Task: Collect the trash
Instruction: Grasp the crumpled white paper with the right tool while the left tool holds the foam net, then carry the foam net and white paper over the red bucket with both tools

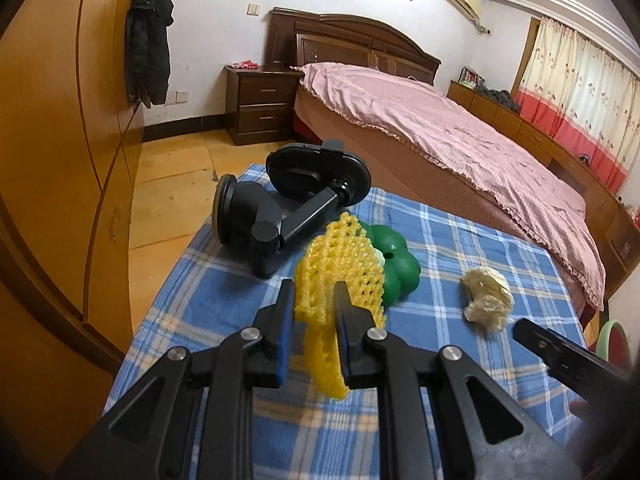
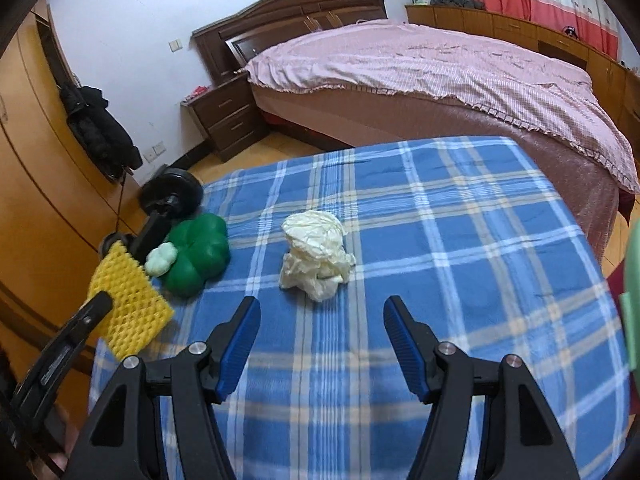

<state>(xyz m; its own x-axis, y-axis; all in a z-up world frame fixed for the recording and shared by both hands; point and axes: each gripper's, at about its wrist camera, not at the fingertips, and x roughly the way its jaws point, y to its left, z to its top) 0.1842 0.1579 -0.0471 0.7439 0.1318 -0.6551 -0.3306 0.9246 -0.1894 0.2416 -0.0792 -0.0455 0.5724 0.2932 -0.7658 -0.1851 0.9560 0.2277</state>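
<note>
Two grippers over blue plaid cloth [image 2: 440, 208]: left gripper [image 1: 312, 300] clamps yellow foam net [image 1: 336, 272]; right gripper [image 2: 320, 320] stands open, empty, just short of crumpled cream paper wad [image 2: 316, 256]

Two black handheld grippers: left gripper [image 1: 312, 300] and right gripper [image 2: 320, 320], each with blue ribbed pads [image 2: 240, 344] and silver pivot screws [image 2: 197, 347].
</note>
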